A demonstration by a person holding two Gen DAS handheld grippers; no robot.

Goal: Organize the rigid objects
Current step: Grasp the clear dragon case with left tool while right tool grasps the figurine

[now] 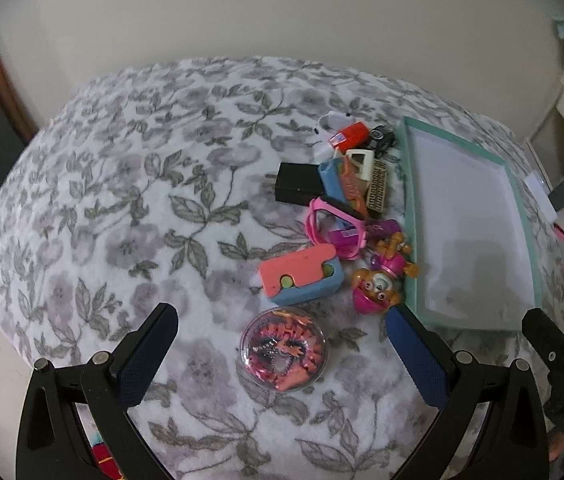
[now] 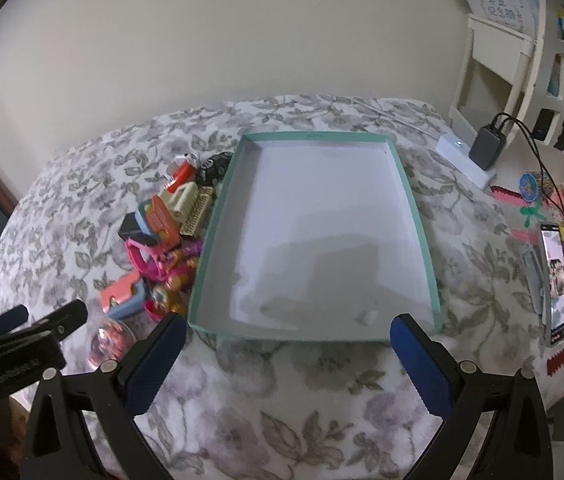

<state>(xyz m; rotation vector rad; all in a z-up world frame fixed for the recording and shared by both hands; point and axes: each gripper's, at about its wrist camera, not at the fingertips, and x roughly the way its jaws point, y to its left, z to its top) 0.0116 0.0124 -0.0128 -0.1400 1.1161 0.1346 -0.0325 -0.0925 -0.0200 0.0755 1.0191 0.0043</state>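
Note:
A pile of small toys lies on the floral cloth beside a teal-rimmed white tray [image 1: 409, 216] [image 2: 213, 240]. Nearest is a clear round case of orange pieces [image 1: 283, 349] [image 2: 109, 342], then a pink-and-blue case [image 1: 301, 276] [image 2: 122, 294], a pink and gold figure [image 1: 380, 284], pink glasses [image 1: 332, 228], a black adapter [image 1: 297, 184] and a red block [image 1: 349, 136]. My left gripper [image 1: 282, 354] is open, its fingers either side of the round case, above it. My right gripper [image 2: 286, 344] is open at the tray's near edge, holding nothing. Nothing lies in the tray.
Right of the tray sit a phone [image 2: 558, 280], a white hub with a dark charger [image 2: 486, 146] and cables, and small colourful bits. A white shelf unit [image 2: 522, 48] stands at the back right. A plain wall runs behind the table.

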